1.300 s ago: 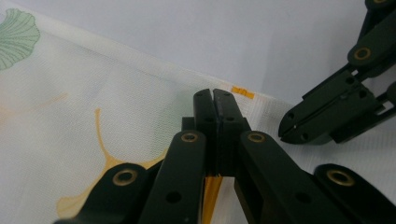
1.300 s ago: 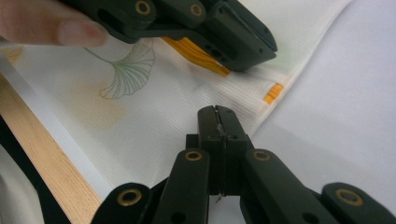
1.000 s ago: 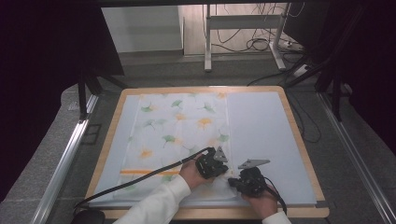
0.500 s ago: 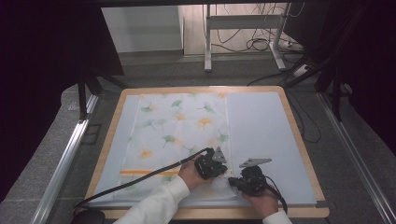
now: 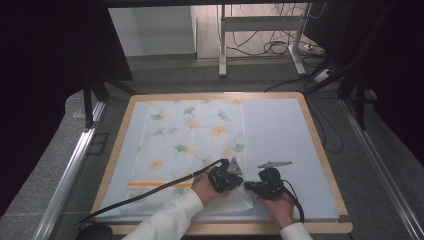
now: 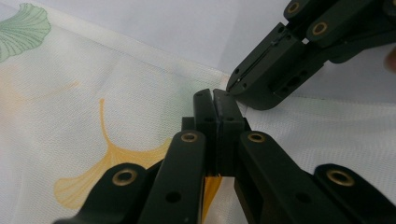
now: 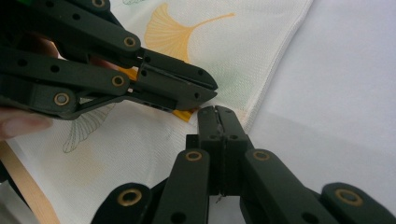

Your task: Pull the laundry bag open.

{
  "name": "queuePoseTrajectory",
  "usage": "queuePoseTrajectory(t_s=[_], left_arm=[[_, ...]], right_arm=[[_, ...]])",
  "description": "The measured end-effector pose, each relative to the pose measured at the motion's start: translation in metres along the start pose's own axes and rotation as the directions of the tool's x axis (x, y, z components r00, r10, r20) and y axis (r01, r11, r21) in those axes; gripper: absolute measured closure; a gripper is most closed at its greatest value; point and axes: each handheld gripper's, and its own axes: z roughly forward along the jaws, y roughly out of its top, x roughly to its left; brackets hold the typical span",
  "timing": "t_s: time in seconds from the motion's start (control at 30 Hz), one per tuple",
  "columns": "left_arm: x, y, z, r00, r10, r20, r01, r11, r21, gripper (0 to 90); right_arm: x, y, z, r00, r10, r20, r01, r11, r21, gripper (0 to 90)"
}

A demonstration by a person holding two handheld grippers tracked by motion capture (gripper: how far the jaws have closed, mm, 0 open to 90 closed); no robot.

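A white cloth (image 5: 195, 135) printed with green and yellow ginkgo leaves lies flat on a pale blue mat (image 5: 280, 130). Both grippers hover at its near right corner, tips almost touching. My left gripper (image 5: 237, 184) is shut, its jaws over the cloth's hem (image 6: 140, 51), and I see no cloth pinched between them. My right gripper (image 5: 248, 186) is also shut and points at the cloth's edge (image 7: 275, 60). The left gripper (image 7: 205, 91) lies just beyond the right one's jaws, and the right gripper (image 6: 233, 86) reaches in from the upper right of the left gripper view. An orange stripe (image 5: 150, 184) crosses the cloth's near end.
The mat rests on a wood-edged table (image 5: 320, 145). A black cable (image 5: 145, 195) trails from the left gripper over the near left edge. The mat's right half is bare. Metal rails (image 5: 70, 170) flank the table, and a desk frame with cables (image 5: 260, 35) stands behind.
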Motion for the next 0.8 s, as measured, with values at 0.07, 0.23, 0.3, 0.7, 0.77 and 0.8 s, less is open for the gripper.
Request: queuePoseTrajectory(t_s=[0.07, 0.23, 0.3, 0.7, 0.77, 0.8], left_arm=[[-0.0010, -0.0002, -0.0007, 1.0000, 0.007, -0.006, -0.007, 1.0000, 0.003, 90.0], [-0.0013, -0.0006, -0.0019, 0.9997, 0.018, -0.013, -0.018, 0.9998, 0.012, 90.0], [-0.0015, -0.0011, -0.0022, 0.9996, 0.021, -0.017, -0.021, 0.9997, 0.010, 90.0], [0.0007, -0.0070, -0.0084, 0.9997, 0.012, -0.021, -0.011, 0.9998, 0.017, 90.0], [0.0007, -0.0073, -0.0088, 0.9997, 0.011, -0.022, -0.011, 0.9998, 0.017, 90.0], [0.0006, -0.0074, -0.0089, 0.9997, 0.009, -0.022, -0.009, 0.9998, 0.018, 90.0]], right_arm=[[-0.0012, -0.0001, 0.0002, 0.9999, 0.009, -0.012, -0.009, 1.000, -0.002, 89.6], [-0.0023, -0.0001, 0.0000, 0.9999, 0.005, -0.016, -0.005, 1.000, 0.002, 89.6], [-0.0027, -0.0001, 0.0002, 0.9998, 0.007, -0.021, -0.007, 1.000, 0.000, 89.7], [-0.0024, -0.0003, 0.0004, 0.9997, -0.010, -0.021, 0.010, 1.000, -0.002, 89.7], [-0.0024, -0.0003, 0.0004, 0.9997, -0.010, -0.021, 0.010, 1.000, -0.002, 89.7], [-0.0024, -0.0003, 0.0004, 0.9997, -0.010, -0.021, 0.010, 1.000, -0.002, 89.7]])
